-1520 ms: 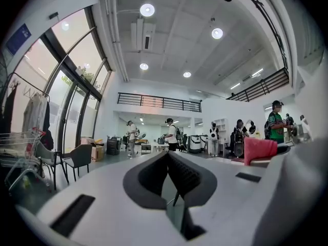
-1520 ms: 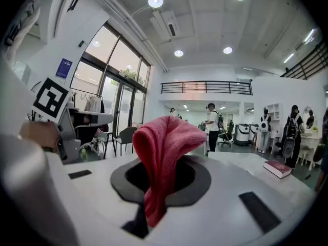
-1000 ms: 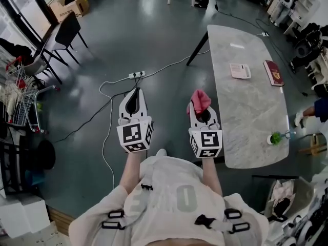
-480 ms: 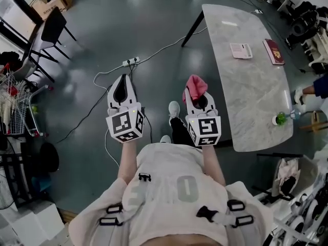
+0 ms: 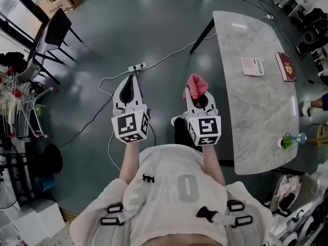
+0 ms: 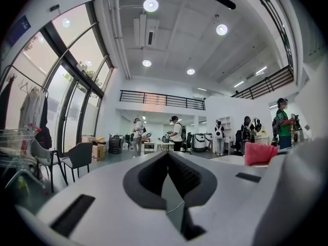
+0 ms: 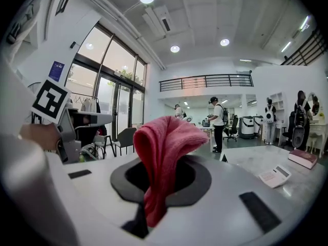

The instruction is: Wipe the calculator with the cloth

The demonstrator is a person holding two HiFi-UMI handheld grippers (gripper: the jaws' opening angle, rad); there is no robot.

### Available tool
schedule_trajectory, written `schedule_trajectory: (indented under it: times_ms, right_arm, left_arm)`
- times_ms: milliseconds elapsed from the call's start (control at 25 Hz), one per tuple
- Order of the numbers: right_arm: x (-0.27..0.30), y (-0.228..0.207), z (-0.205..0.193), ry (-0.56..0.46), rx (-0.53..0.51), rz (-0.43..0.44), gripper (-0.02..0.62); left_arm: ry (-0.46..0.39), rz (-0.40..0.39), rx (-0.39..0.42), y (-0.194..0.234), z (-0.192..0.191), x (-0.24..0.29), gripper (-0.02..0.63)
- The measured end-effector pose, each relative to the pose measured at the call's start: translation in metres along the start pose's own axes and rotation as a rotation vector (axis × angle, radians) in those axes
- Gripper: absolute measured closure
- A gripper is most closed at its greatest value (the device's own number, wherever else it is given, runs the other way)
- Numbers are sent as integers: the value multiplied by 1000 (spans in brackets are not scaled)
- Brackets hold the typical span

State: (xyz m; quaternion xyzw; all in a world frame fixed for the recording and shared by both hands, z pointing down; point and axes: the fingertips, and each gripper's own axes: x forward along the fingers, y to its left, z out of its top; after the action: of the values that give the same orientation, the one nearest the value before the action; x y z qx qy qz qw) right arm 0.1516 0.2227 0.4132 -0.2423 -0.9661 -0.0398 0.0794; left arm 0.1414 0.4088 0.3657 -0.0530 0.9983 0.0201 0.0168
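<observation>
A pink cloth point(image 5: 196, 85) point(image 7: 163, 158) sticks up out of my right gripper point(image 5: 197, 94) point(image 7: 154, 188), whose jaws are shut on it. My left gripper point(image 5: 129, 86) point(image 6: 171, 186) is shut with nothing in it, level with the right one, over the floor. The pale calculator point(image 5: 252, 66) point(image 7: 274, 176) lies on the grey marble table point(image 5: 256, 111) to the right, well ahead of both grippers. Neither gripper touches the table.
A dark red book point(image 5: 285, 66) point(image 7: 307, 158) lies just right of the calculator. A small green plant point(image 5: 285, 141) stands near the table's front right edge. A power strip with cables point(image 5: 136, 66) runs across the floor ahead. A black chair point(image 5: 55, 35) stands far left.
The person has stepped along the floor beside the table; both grippers travelled with them, still shut. The cloth stays in the right gripper. The table has shifted in the head view.
</observation>
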Motion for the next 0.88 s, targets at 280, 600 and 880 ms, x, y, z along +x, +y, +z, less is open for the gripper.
schedule_trajectory:
  times_ms: [280, 600, 880]
  right_arm:
    - [88, -83, 24, 27, 13, -30, 537]
    - [152, -229, 40, 33, 66, -221, 537]
    - [109, -333, 38, -8, 119, -504, 537]
  left_arm:
    - [13, -24, -15, -13, 10, 127, 586]
    - [19, -209, -4, -96, 12, 291, 586]
    - [25, -523, 8, -232, 6, 367, 584]
